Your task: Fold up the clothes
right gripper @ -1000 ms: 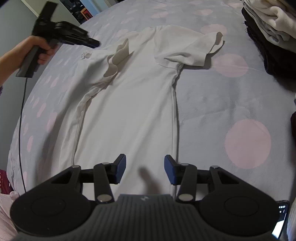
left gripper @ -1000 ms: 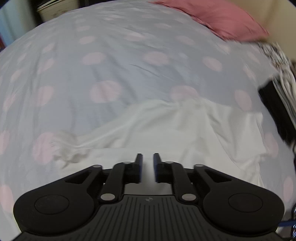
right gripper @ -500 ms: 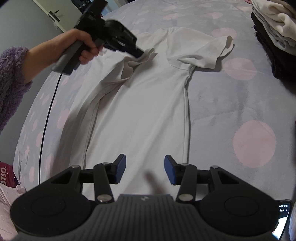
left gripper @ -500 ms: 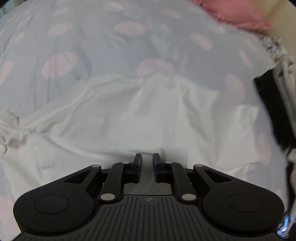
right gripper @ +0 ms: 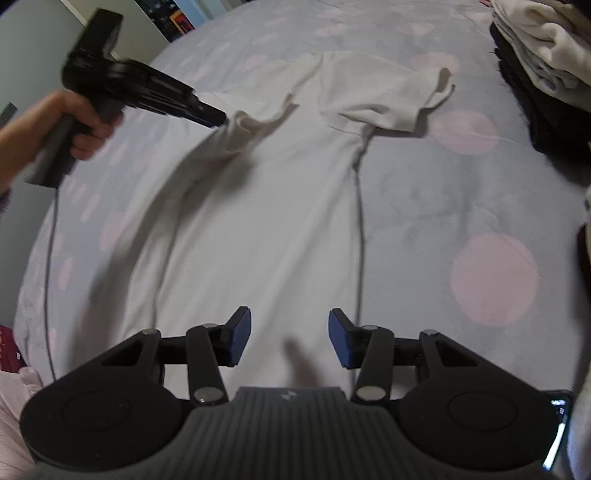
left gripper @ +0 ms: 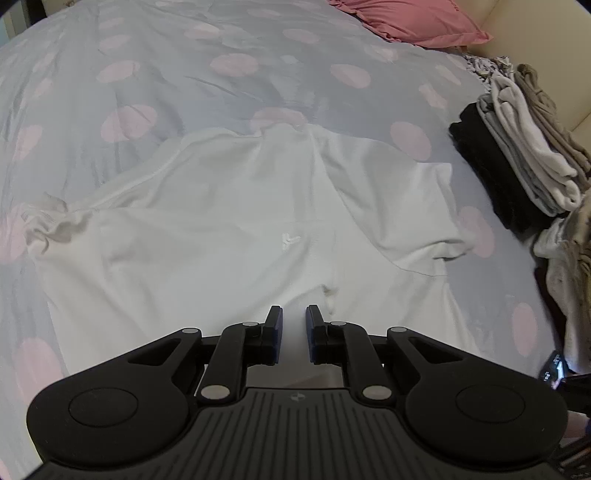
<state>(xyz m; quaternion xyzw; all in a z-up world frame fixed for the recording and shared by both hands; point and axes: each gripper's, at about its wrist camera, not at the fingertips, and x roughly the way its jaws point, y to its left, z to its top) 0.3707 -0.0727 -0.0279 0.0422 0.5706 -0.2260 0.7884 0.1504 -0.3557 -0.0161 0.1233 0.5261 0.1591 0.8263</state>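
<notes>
White T-shirt [right gripper: 280, 229] lies spread on the polka-dot duvet [right gripper: 461, 206] of the bed, collar away from your right claw [right gripper: 290, 334], hem nearest it. The far sleeve [right gripper: 391, 99] lies flat; the near sleeve is bunched at the tip of your left claw [right gripper: 212, 118]. In the left wrist view that claw [left gripper: 293, 332] shows its fingers drawn close together with a narrow gap; whether fabric is pinched there cannot be told, since the right wrist view is motion-blurred at the contact. Your right claw hangs over the hem with its fingers wide apart, holding nothing. A stack of folded clothes [left gripper: 524, 162] sits well apart at the bed's edge, beside a pink pillow [left gripper: 413, 20].

Risks from here: if the left claw has caught only a thin ridge of sleeve, the fabric may slip free mid-fold and leave the sleeve crumpled. Pulling the sleeve across with the hem unpinned could drag the whole shirt sideways and skew the side seam. The trailing cable [right gripper: 50, 266] may snag the cloth.
</notes>
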